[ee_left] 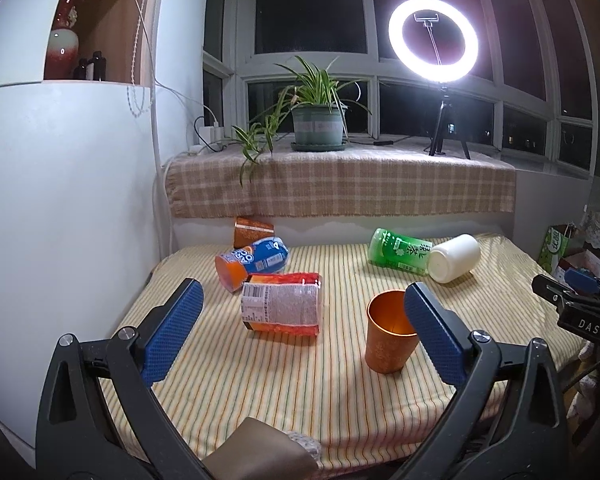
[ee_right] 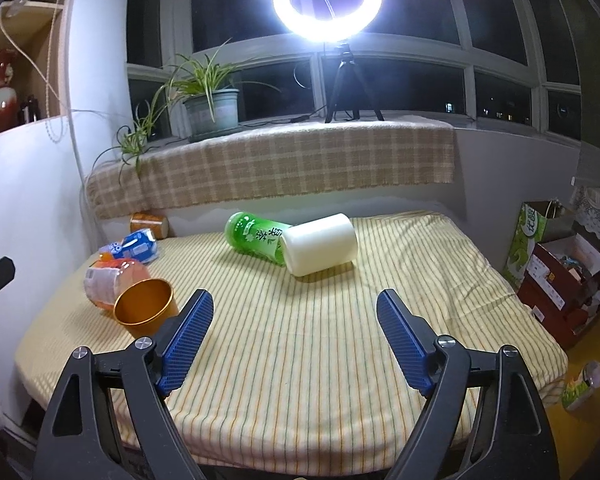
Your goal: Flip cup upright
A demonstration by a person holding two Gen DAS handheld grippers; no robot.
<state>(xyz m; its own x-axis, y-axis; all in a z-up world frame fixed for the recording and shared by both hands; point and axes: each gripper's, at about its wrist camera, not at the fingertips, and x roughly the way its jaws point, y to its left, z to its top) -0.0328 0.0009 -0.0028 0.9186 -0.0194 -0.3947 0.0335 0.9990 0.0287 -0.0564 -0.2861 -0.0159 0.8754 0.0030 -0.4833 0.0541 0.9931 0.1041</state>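
Observation:
An orange metal cup (ee_left: 388, 334) stands upright on the striped tablecloth, mouth up; it also shows in the right wrist view (ee_right: 146, 308) at the left. My left gripper (ee_left: 302, 294) is open, and its right finger (ee_left: 432, 332) overlaps the cup's right side in the view. A white cup (ee_left: 454, 258) lies on its side at the back right, against a green bottle (ee_left: 398, 254); both show in the right wrist view, the cup (ee_right: 320, 244) and the bottle (ee_right: 256, 238). My right gripper (ee_right: 294, 308) is open and empty, in front of the white cup.
A snack packet (ee_left: 282, 308), a blue-orange bottle (ee_left: 254, 262) and an orange can (ee_left: 252, 232) lie at the back left. A plaid-covered sill (ee_left: 340, 184) holds a potted plant (ee_left: 318, 120) and a ring light (ee_left: 434, 40). Boxes (ee_right: 556, 276) stand right of the table.

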